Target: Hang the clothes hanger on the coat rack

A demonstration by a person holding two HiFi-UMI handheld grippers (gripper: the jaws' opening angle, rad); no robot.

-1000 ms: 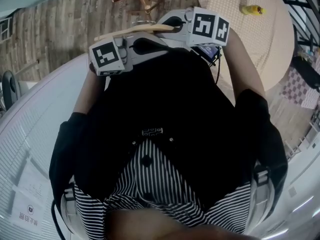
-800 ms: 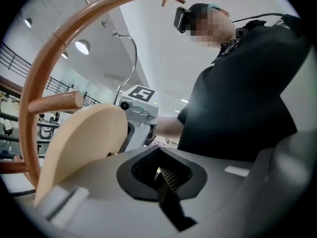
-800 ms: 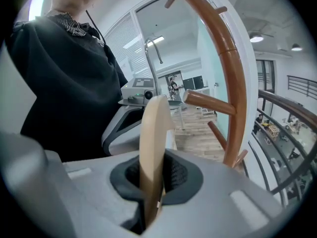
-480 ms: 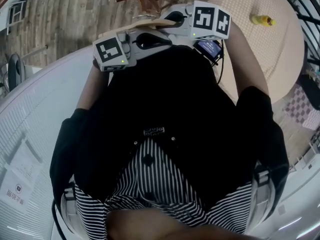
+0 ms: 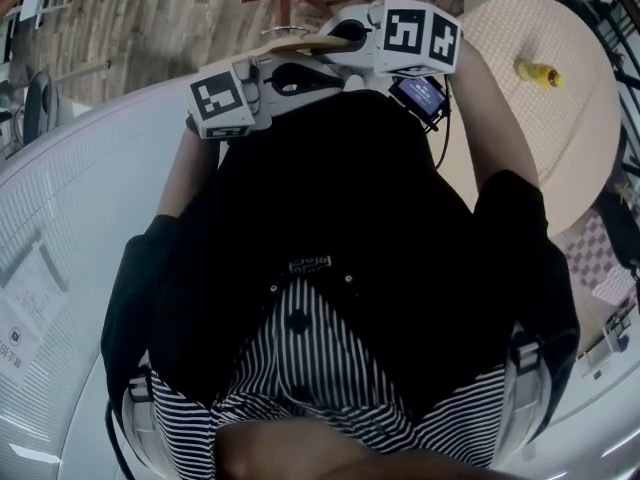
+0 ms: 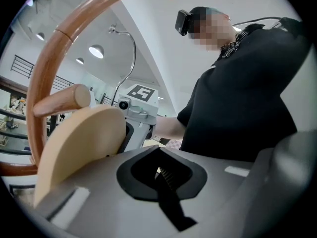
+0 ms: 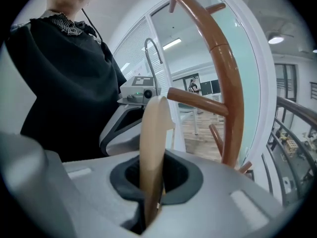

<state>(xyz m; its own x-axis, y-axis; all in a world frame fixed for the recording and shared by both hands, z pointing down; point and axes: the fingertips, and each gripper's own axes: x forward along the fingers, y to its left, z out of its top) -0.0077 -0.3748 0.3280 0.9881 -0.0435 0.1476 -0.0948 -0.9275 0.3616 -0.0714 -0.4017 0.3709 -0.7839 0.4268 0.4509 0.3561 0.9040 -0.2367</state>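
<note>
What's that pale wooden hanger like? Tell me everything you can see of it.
The clothes hanger looks like pale, smooth, unpainted wood. It is flat with a rounded end and has a thin curved metal hook on top. In the right gripper view it stands upright and edge-on, clamped between the shut jaws of the right gripper. It is close beside the reddish-brown coat rack. I cannot tell whether it touches a peg.

clothes hanger [image 7: 151, 148]: pale wood, edge-on, held in jaws | coat rack [image 7: 225, 83]: reddish-brown, pegged, just beyond
</note>
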